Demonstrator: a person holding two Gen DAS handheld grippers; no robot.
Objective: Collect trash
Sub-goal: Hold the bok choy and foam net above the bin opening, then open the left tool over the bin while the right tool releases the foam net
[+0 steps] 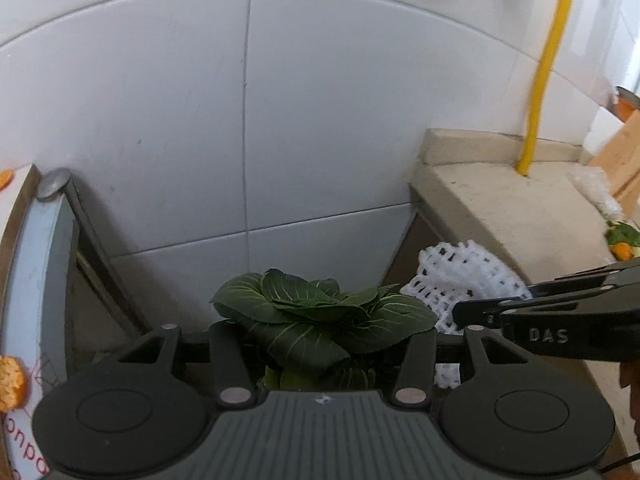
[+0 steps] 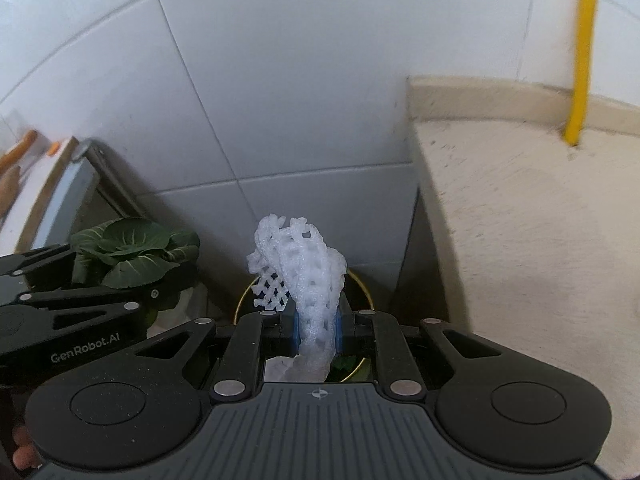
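My left gripper [image 1: 320, 344] is shut on a green bok choy [image 1: 316, 316], held in the gap between the counter and an appliance; it also shows in the right wrist view [image 2: 128, 252]. My right gripper [image 2: 316, 328] is shut on a white foam fruit net [image 2: 308, 276] and holds it above a round gold-rimmed bin [image 2: 360, 280] on the floor. The net also shows in the left wrist view [image 1: 460, 280], with the right gripper [image 1: 480, 312] coming in from the right. The left gripper's body lies at the left of the right wrist view [image 2: 80, 320].
White tiled wall [image 1: 248, 120] straight ahead. A beige counter [image 2: 532, 220] with a yellow pipe [image 1: 540, 80] stands on the right, with vegetable and orange scraps [image 1: 622, 240] on it. A grey-edged appliance [image 1: 36, 260] with orange peel [image 1: 10, 382] is on the left.
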